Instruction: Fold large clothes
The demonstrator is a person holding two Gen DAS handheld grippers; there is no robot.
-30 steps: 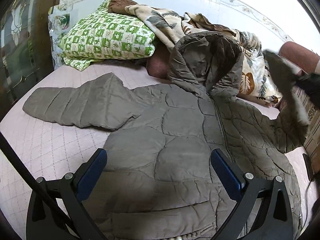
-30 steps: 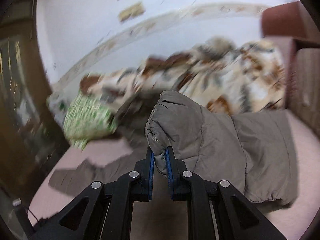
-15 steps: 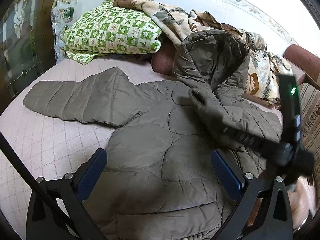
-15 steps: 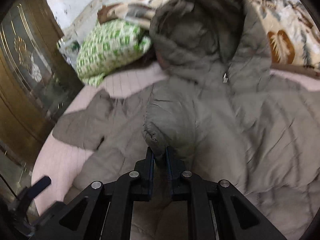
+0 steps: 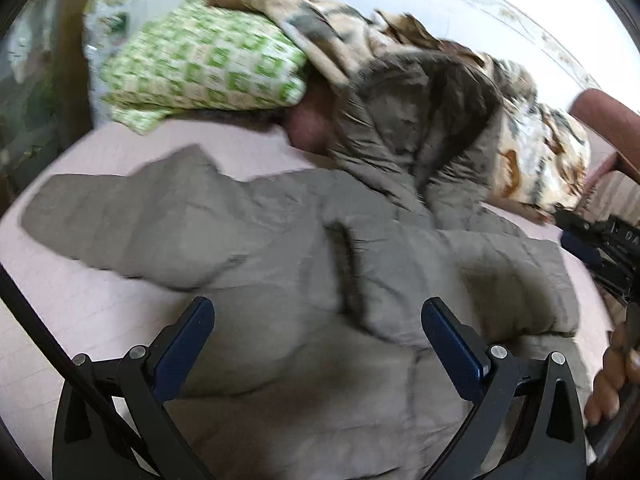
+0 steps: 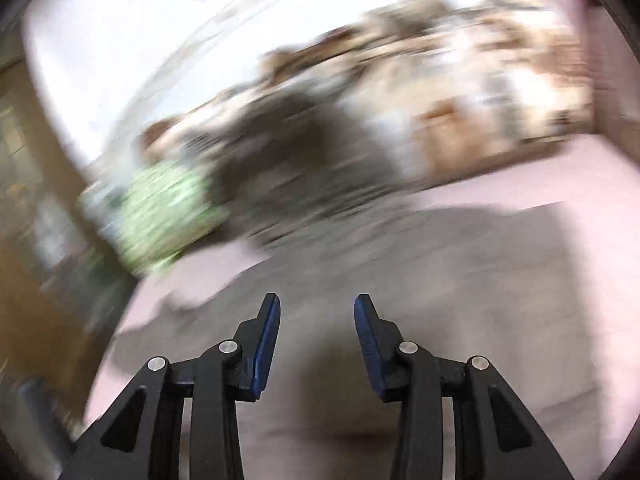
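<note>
R tool [image 6: 316, 336] has let go: a sec ago it pinched the cuff of the puffer jacket [image 5: 320, 288], now its jaws are opening w/ nothing between them. That sleeve [image 5: 460, 276] lies folded across the jacket front, just ahead of the L tool [image 5: 318, 344], which hangs spread wide & empty. Other sleeve [image 5: 120, 224], far ahead-left of the L tool, not yet folded. Jacket lies on the bed [image 5: 80, 312]; its hood leans on a patterned blanket [image 5: 536, 160] by the green-check pillow [image 5: 208, 68], crowding the top fold.

a pink quilted bed [image 5: 100, 304] carries a grey puffer jacket [image 5: 304, 320], green pillow [image 5: 204, 68] and patterned blanket [image 5: 536, 160].
</note>
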